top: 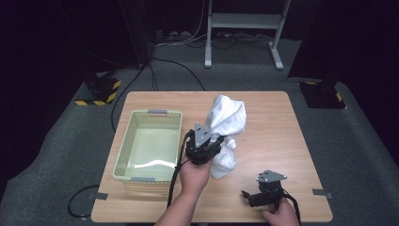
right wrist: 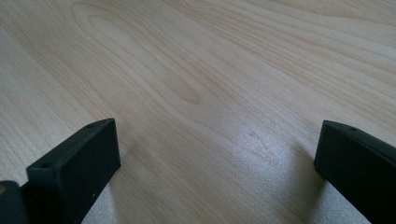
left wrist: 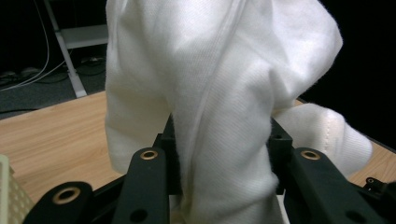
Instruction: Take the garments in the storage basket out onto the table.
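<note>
A crumpled white cloth [top: 228, 117] stands bunched up over the middle of the wooden table [top: 273, 122]. My left gripper [top: 216, 140] is shut on its lower part. In the left gripper view the cloth [left wrist: 224, 84] is squeezed between the two black jaws of that gripper [left wrist: 224, 161] and rises well above them. My right gripper [top: 245, 195] rests low near the table's front right edge and points left. Its jaws [right wrist: 217, 158] stand wide apart over bare wood [right wrist: 187, 70] with nothing between them.
A pale green plastic basket [top: 123, 155] stands on the left part of the table, close beside my left hand. Cables run over the grey floor behind the table, where a metal stand [top: 244, 21] is. Tape strips mark the table's front corners.
</note>
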`<control>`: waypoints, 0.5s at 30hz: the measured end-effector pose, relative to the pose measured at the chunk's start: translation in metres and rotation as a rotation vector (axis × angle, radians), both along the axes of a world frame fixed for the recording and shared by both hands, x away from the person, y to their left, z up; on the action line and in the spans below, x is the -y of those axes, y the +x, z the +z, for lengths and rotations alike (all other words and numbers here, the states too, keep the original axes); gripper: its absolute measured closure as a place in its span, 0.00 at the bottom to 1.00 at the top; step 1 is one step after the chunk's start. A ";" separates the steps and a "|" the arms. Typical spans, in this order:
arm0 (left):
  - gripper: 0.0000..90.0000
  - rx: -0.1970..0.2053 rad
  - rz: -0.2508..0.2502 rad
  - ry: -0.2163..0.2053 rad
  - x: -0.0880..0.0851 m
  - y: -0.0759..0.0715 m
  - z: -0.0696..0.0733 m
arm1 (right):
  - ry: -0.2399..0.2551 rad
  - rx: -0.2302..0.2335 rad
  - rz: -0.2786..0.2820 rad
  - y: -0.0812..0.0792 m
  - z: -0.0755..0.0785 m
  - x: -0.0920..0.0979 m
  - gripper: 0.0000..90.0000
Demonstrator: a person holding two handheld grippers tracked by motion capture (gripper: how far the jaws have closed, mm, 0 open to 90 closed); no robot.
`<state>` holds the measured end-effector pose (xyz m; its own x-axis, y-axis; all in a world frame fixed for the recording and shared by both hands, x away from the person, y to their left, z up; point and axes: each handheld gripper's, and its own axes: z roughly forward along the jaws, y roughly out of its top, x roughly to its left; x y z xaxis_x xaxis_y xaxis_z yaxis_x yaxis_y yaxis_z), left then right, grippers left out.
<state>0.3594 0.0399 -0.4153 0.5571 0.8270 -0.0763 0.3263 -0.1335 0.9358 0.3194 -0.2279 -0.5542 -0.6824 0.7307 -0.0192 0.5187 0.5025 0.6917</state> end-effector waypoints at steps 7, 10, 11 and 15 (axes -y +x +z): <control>0.70 -0.014 -0.004 -0.009 0.007 0.004 -0.010 | 0.000 0.000 0.000 0.000 0.000 0.000 0.00; 0.70 -0.022 -0.005 -0.015 0.011 0.006 -0.014 | 0.000 0.000 0.000 0.000 0.000 0.000 0.00; 0.70 -0.026 -0.005 -0.017 0.011 0.006 -0.015 | 0.000 0.000 0.000 0.000 0.000 0.000 0.00; 0.70 -0.036 -0.002 -0.024 0.013 0.009 -0.021 | 0.000 0.000 0.000 0.000 0.000 0.000 0.00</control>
<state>0.3683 0.0267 -0.4362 0.5550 0.8236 -0.1165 0.3600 -0.1116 0.9262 0.3195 -0.2279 -0.5541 -0.6824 0.7307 -0.0194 0.5185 0.5026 0.6918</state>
